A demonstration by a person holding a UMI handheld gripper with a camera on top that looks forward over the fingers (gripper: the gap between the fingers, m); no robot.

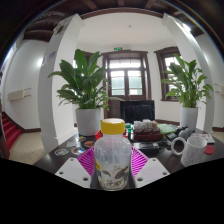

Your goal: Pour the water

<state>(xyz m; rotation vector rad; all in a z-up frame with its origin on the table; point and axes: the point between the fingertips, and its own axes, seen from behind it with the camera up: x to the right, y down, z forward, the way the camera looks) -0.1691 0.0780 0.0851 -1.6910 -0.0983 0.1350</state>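
Note:
A clear plastic bottle (112, 160) with a yellow cap and a printed label stands upright between my two fingers. My gripper (112, 165) has its pink pads (87, 160) pressed against both sides of the bottle, so it is shut on it. The bottle is held above a dark table (60, 158). A white teapot or jug (192, 147) stands on the table beyond the right finger.
A tray with dark things and small cups (150, 131) stands behind the bottle. Two large leafy plants in white pots (88, 118) (188, 112) stand beyond the table, with a window and door between them. A round saucer (62, 152) lies at the table's left.

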